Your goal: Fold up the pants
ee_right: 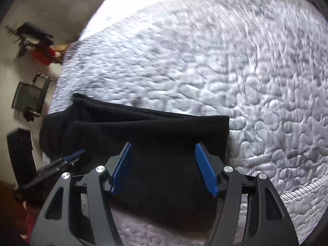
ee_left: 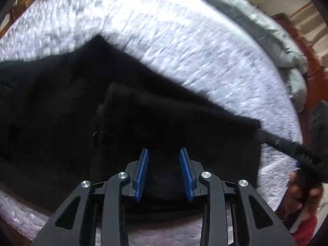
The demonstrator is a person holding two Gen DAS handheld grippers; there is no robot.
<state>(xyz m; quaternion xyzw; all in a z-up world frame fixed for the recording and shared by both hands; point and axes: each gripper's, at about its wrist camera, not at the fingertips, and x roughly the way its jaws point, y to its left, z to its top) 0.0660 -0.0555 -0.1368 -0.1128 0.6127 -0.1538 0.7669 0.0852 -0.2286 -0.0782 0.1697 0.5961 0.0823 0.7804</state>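
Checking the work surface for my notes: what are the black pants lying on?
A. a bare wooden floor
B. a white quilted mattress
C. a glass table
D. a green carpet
B: the black pants lie spread on a white quilted mattress, visible around them in both wrist views.

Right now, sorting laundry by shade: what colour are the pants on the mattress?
Plain black pants, no pattern visible; the right wrist view shows them best.

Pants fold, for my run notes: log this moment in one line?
black pants on mattress | left gripper open | right gripper open
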